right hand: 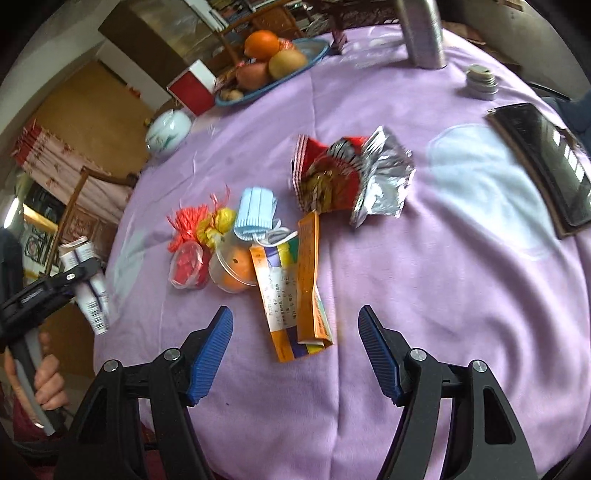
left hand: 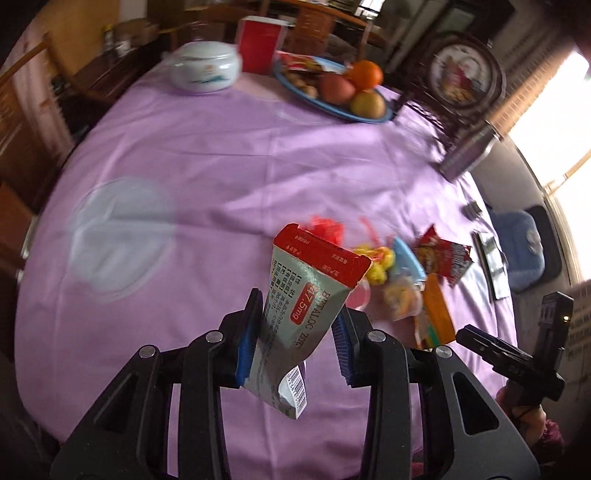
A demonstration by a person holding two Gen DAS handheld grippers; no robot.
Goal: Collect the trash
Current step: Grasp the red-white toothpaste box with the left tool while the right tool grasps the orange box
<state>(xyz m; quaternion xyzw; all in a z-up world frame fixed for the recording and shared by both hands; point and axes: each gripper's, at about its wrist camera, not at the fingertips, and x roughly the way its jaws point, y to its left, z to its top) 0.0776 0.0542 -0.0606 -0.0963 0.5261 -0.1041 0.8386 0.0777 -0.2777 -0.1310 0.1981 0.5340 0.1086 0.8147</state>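
Note:
My left gripper is shut on a grey medicine box with a red end, held tilted above the purple tablecloth. In the right wrist view the same box shows at the far left, beyond the table's edge. My right gripper is open and hangs just above the near end of flattened orange packets. Behind them lies a trash pile: a red and silver snack wrapper, a blue face mask, orange and yellow string and two plastic cups.
A blue fruit plate, a white lidded jar and a red box stand at the far side. A metal flask, stacked coins and a dark phone in a case are on the right. Wooden chairs surround the table.

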